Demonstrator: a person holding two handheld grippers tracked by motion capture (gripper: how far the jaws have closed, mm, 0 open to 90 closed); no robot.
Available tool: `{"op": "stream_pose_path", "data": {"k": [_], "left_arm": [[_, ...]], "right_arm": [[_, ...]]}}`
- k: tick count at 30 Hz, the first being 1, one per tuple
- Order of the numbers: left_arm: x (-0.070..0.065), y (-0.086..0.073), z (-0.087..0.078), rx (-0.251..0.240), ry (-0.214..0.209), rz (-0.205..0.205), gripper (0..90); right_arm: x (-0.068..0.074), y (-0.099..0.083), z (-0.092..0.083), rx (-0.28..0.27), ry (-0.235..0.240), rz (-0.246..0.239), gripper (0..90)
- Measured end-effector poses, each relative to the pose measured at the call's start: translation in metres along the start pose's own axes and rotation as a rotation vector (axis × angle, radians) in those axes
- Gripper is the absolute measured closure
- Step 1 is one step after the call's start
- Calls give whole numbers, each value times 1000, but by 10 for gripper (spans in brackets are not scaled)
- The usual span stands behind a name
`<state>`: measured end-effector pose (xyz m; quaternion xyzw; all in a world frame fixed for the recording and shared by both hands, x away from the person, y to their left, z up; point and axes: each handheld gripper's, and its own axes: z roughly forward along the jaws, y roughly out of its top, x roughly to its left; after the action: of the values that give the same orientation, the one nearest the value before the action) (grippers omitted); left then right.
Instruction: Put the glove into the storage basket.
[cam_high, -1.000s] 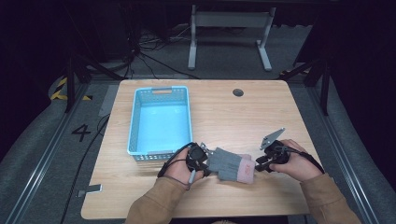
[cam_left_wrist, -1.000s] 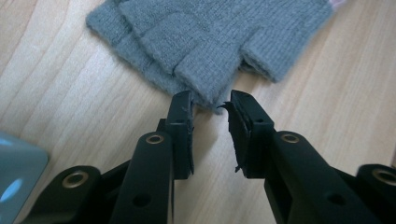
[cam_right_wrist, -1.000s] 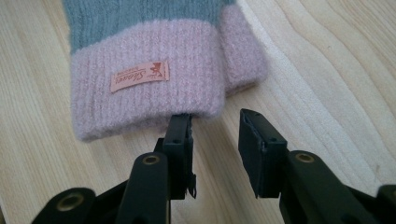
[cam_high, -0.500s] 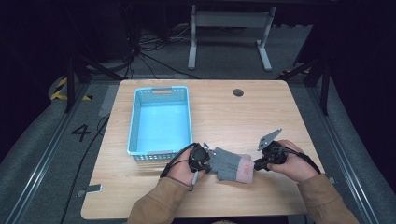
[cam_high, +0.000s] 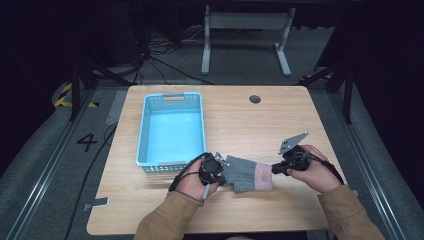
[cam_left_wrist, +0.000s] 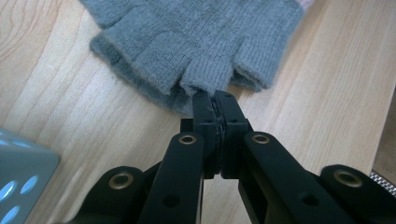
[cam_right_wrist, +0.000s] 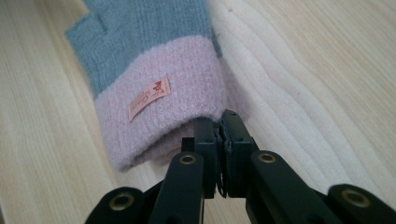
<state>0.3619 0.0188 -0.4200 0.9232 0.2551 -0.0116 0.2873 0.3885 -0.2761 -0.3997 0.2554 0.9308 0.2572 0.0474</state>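
Glove (cam_high: 246, 174) is lying flat on the tabletop (cam_high: 235, 120) beside the blue basket (cam_high: 172, 128), and I am pinching its finger end with the left gripper (cam_left_wrist: 214, 100) and its pink cuff (cam_right_wrist: 159, 112) with the right gripper (cam_right_wrist: 219, 122), whose fingers have just been closing, lifting both ends evenly.

Light wood table (cam_high: 300, 115); grey floor (cam_high: 45, 165) marked 4; metal stand (cam_high: 245, 30) behind; dark room.

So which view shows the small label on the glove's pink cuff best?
The right gripper view: the label lies close and sharp on the pink cuff of the glove, though its writing stays too small to read. The high view shows the glove whole but too small for the label. The left gripper view shows its grey finger end.
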Motion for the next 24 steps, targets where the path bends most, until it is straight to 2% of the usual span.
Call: {"op": "stream_pose_path", "data": {"k": [5,9,17,19,21,23,24], "left_arm": [[-3,-1,0,7,-1,3,888],[-5,-1,3,14,-7,5,888],[-1,-4,15,51,-26,-12,882],[-1,-4,16,53,-25,-15,850],[0,-5,15,57,-44,-44,799],[0,-5,14,61,-58,-63,711],[0,-5,13,64,-60,-64,711]], "right_arm": [[-5,3,4,-14,-6,0,876],[-8,5,10,-3,-3,27,876],[-12,2,19,19,1,46,874],[-13,1,20,27,5,47,862],[-13,0,20,28,9,54,807],[-14,-2,17,15,-18,46,752],[-14,-2,17,15,-18,46,752]]}}
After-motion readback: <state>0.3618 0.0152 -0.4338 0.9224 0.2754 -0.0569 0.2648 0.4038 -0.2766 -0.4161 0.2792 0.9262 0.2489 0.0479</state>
